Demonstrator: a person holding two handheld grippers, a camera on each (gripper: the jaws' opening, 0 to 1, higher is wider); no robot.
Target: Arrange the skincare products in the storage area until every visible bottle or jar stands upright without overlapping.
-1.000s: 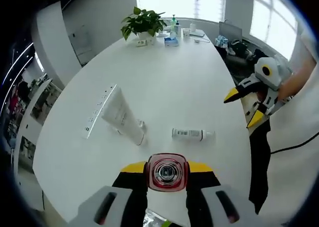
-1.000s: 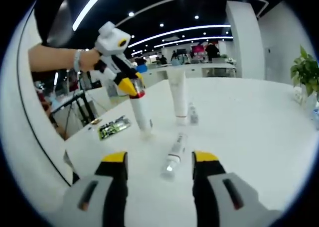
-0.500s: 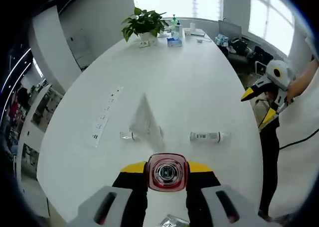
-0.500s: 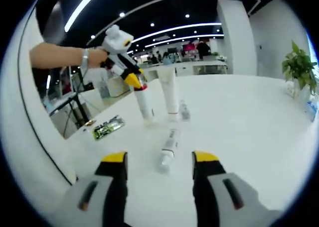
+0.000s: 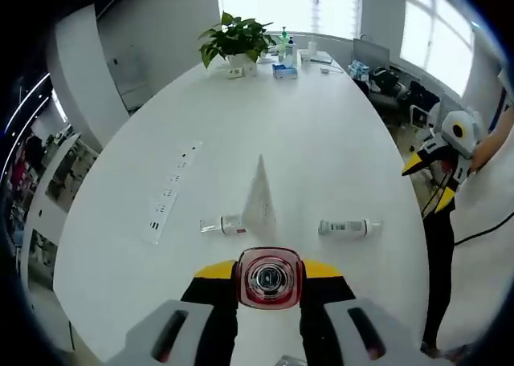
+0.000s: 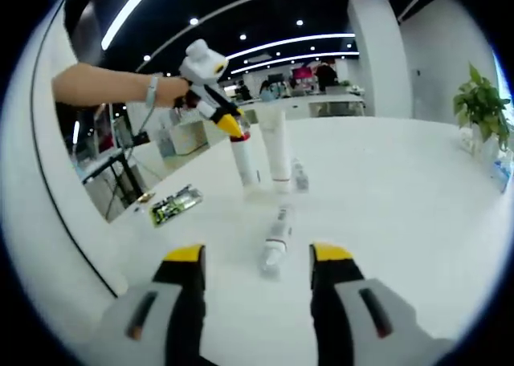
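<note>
Four white skincare items were counted on the white oval tabletop (image 5: 337,117): two tall white plastic tubes standing, one (image 6: 279,152) free and one, red-capped (image 6: 244,160), clamped in the left tongs (image 6: 234,128); one small white bottle (image 5: 349,227) and one smaller vial (image 5: 222,225) lying flat. The right tongs (image 6: 257,259) were held apart.

An open-plan office. A long white oval worktop (image 5: 321,141) like a meeting table carries a built-in socket strip (image 5: 169,193) and a potted plant (image 5: 237,38) at its far end. Large windows (image 5: 289,5) stand behind the plant. In the right gripper view, curved ceiling light strips (image 6: 281,45) run above distant desks (image 6: 321,103).
</note>
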